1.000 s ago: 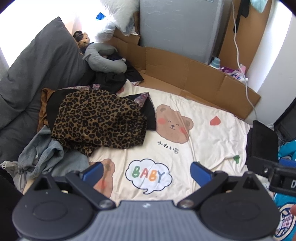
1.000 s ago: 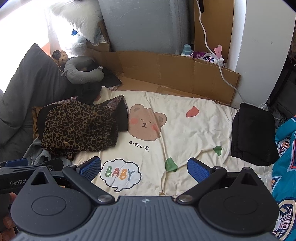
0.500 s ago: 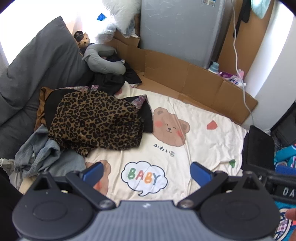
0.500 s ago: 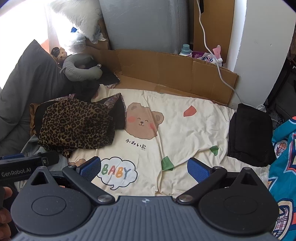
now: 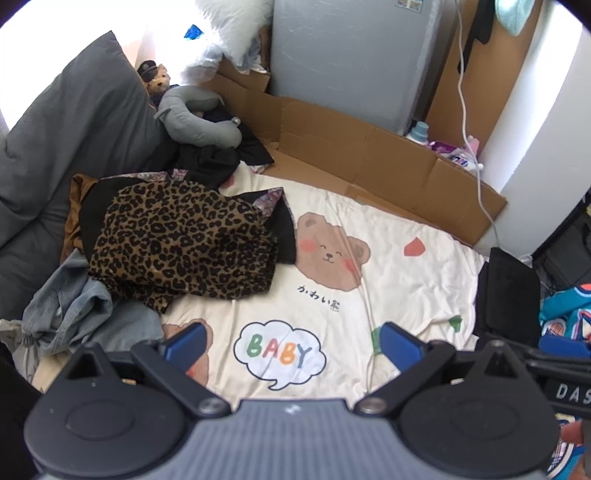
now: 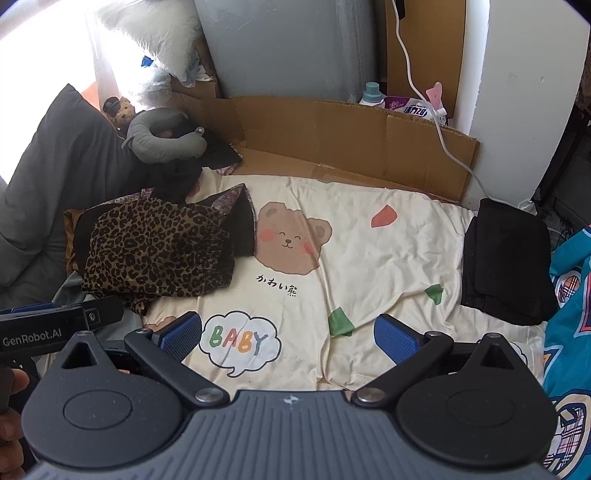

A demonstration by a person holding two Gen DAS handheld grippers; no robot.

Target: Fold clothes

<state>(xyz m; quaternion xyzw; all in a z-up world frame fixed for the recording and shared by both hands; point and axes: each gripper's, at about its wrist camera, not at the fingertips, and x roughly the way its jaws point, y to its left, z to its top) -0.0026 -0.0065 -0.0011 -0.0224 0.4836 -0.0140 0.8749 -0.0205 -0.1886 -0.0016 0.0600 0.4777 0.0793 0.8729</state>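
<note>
We saw bright daylight pour in from the window (image 5: 33,33) at the top left, so white it washed out that corner. The bed sheet (image 6: 369,258) looked clear and sharp. The round lens bent the edges and darkened the corners.

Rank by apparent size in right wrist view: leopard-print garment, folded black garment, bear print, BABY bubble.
1. leopard-print garment
2. folded black garment
3. bear print and BABY bubble: look alike, unranked; the bubble is nearer the camera.

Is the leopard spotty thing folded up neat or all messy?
Messy, not folded. The leopard-print garment lies crumpled and bunched on top of other clothes at the blanket's left side.
</note>
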